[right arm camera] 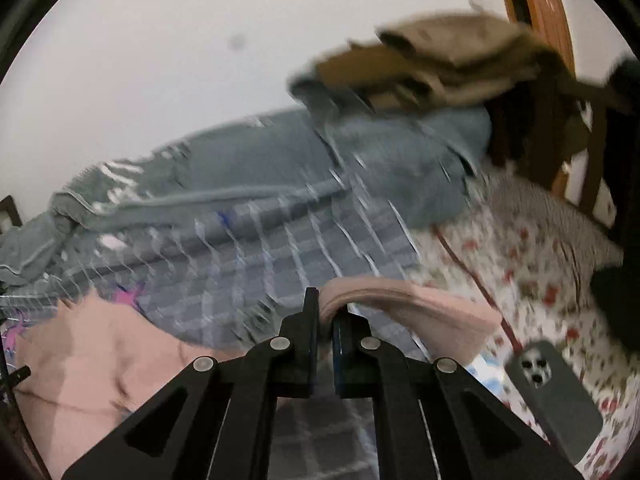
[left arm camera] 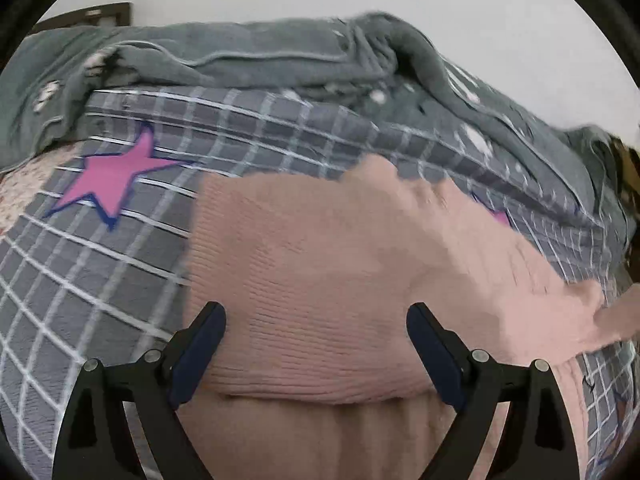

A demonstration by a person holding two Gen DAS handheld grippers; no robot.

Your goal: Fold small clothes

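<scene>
A pink ribbed knit garment (left arm camera: pixel 320 264) lies on the grey checked bedcover (left arm camera: pixel 120 248). Its folded hem sits just beyond my left gripper (left arm camera: pixel 316 320), whose jaws stand wide open over the cloth with nothing pressed between the pads. A pink strip (left arm camera: pixel 616 316) of it stretches off toward the right edge. In the right wrist view my right gripper (right arm camera: pixel 325 304) is shut on a pink edge (right arm camera: pixel 400 300) of that garment and holds it lifted off the bed. The garment's body (right arm camera: pixel 92 364) lies at lower left.
A rumpled grey blanket (left arm camera: pixel 248 60) runs along the far side of the bed. A phone in a grey case (right arm camera: pixel 556 396) lies on the floral sheet (right arm camera: pixel 540 264) at the right. Folded brown clothes (right arm camera: pixel 432 60) rest on a wooden chair (right arm camera: pixel 536 12) beyond the bed.
</scene>
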